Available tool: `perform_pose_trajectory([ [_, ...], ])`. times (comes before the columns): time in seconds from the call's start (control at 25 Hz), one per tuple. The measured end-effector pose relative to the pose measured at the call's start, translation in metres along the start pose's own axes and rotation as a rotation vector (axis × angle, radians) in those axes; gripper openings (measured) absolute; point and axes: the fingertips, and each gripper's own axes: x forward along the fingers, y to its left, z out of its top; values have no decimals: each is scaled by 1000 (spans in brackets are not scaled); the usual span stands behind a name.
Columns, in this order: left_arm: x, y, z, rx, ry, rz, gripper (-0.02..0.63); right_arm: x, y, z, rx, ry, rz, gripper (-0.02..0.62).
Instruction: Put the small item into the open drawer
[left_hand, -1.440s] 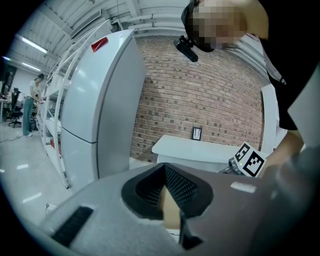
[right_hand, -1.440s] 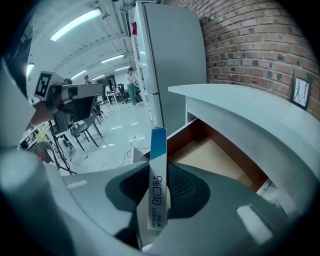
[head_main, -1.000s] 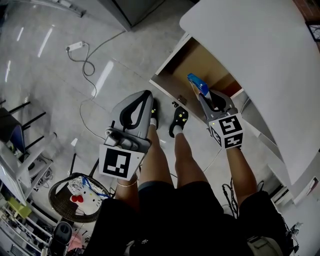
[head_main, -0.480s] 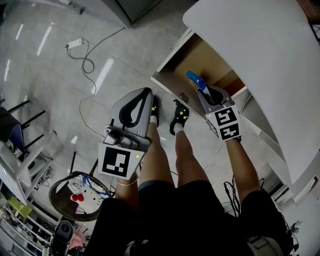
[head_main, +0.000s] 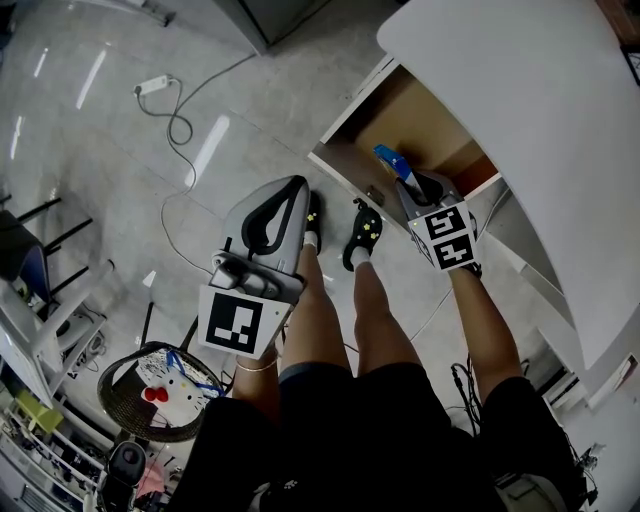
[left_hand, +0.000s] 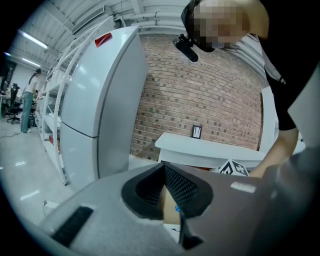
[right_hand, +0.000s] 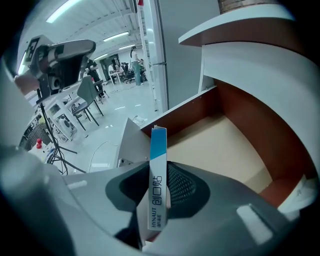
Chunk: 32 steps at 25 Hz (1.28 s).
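Observation:
The small item is a slim white and blue box (head_main: 393, 163), standing upright between the pads of my right gripper (head_main: 404, 182), which is shut on it. In the right gripper view the box (right_hand: 157, 185) is clamped by its lower part and its blue top sticks out over the open drawer (right_hand: 220, 145). The drawer (head_main: 395, 115) has a bare light wooden floor and juts out from under the white desk (head_main: 520, 110). My left gripper (head_main: 290, 200) hangs over the person's left leg, away from the drawer, shut and holding nothing (left_hand: 165, 167).
The person's two feet in black shoes (head_main: 360, 232) stand just in front of the drawer front (head_main: 350, 178). A power strip with its cable (head_main: 150, 92) lies on the shiny floor. A wire basket with a toy (head_main: 165, 390) sits at lower left. A tall white fridge (left_hand: 100, 100) stands beyond.
My right gripper has sunk with the box toward the drawer and tipped a little more downward. The left gripper has stayed where it was.

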Motion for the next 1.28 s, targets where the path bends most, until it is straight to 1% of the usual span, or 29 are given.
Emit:
perform_pose_trajectory([
  [0.4,-6,7,-3,2,8,7,-3,19,3,-6,-19,45,12,101],
  [0.8,-2,18,-3,-26,7,18,-3,35,-1,-14,-37,105,22,101],
  [1.28,4,26,-2,-55,5,27,-3,53,-5,-23,-89,178,45,101],
])
